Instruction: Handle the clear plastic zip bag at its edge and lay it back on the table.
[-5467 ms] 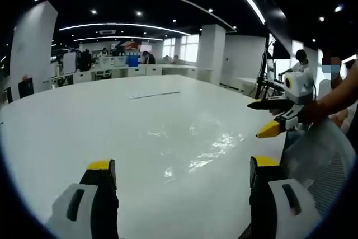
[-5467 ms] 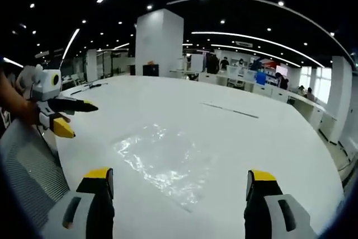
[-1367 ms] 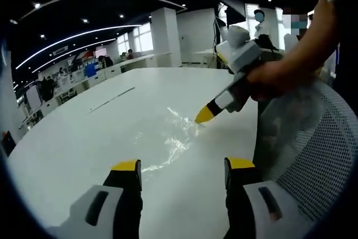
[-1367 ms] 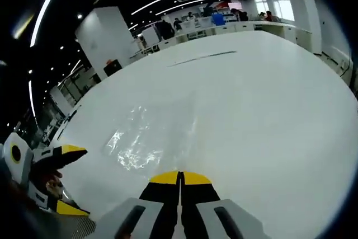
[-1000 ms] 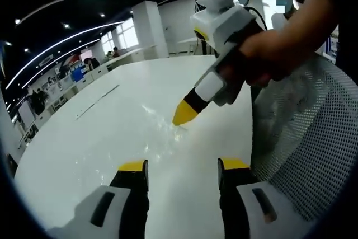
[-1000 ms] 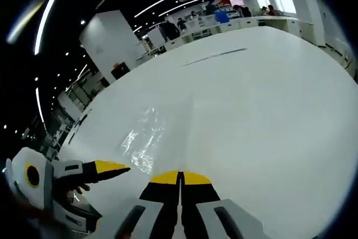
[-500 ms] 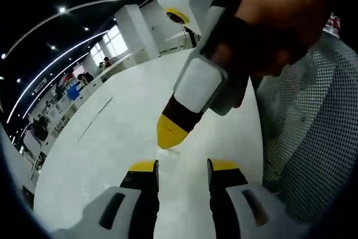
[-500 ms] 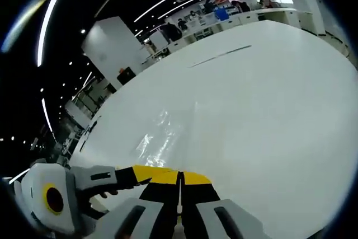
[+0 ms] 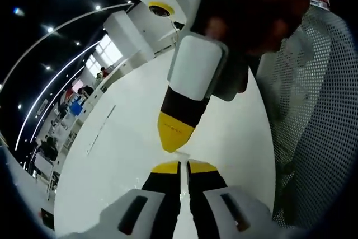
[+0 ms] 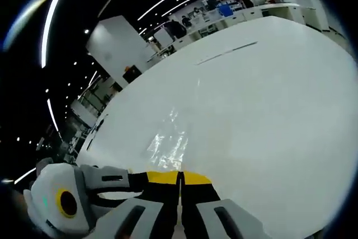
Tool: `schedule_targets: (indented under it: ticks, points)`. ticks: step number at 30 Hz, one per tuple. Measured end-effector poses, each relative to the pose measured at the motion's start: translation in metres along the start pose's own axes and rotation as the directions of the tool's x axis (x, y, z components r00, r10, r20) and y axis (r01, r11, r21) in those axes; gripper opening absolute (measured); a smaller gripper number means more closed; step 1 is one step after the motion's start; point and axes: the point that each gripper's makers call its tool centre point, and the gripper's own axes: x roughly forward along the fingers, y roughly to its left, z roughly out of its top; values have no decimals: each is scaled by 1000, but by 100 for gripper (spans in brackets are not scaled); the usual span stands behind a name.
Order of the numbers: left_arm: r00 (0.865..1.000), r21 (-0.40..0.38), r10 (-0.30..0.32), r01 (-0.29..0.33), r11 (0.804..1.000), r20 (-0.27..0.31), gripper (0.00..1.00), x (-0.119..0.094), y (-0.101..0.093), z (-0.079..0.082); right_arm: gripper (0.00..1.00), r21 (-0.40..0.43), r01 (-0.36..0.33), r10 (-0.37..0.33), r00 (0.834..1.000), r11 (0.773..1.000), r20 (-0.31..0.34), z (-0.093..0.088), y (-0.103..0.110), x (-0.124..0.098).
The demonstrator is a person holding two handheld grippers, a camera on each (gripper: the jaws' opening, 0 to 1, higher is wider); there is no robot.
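The clear zip bag (image 10: pixel 168 144) lies glinting on the white table (image 10: pixel 268 93), its near edge reaching my right gripper (image 10: pixel 180 176), whose jaws are shut on that edge. My left gripper (image 10: pixel 141 180) comes in from the left, its yellow tips pressed beside the right one's. In the left gripper view my left gripper (image 9: pixel 183 166) is shut, with a thin white sliver of the bag's edge (image 9: pixel 180 155) sticking out just ahead of it. The right gripper (image 9: pixel 175 138) points down from above, held by a hand (image 9: pixel 263 9), tip to tip with the left.
A grey mesh chair back (image 9: pixel 313 116) stands close at the table's edge. A thin dark strip (image 10: pixel 226 53) lies far across the table. Beyond it are a white pillar (image 10: pixel 114 43) and office desks with people.
My left gripper has closed its jaws from a narrow gap to shut and moved up against the right gripper's tip. The right gripper has stayed shut at the bag's near edge.
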Motion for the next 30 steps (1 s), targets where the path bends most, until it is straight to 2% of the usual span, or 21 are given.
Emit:
schedule_targets:
  ticks: [10,12,15,18,23,24,28,30]
  points:
    - [1000,19,-17,17,1000,10,0,-3,1,-1,0,-124,-28,25,999,992,-21,0,1,-3]
    - [1000,21,-31,31,999,-3,0,-3,1,-5,1,-192,-21,23,1000,981,8,7,1,-4]
    - [999,27,-41,41,999,-7,0,-7,0,-8,5,-242,-32,42,998,970,37,16,4,-10]
    - [998,53,-61,61,997,-13,0,-13,-3,-10,10,-371,-27,48,998,928,47,25,4,-13]
    - [996,79,-84,85,993,-10,0,-22,-7,-10,17,-517,-47,50,999,855,-9,23,4,-15]
    - [996,82,-92,92,992,-9,0,-24,-7,-10,18,-550,-52,51,999,834,-17,22,1,-15]
    - [994,91,-111,111,990,-5,0,-30,-9,-10,23,-637,-62,40,998,769,-50,16,-5,-15]
    - [993,92,-116,116,989,-7,0,-31,-9,-12,23,-650,-66,42,998,757,-53,13,-7,-15]
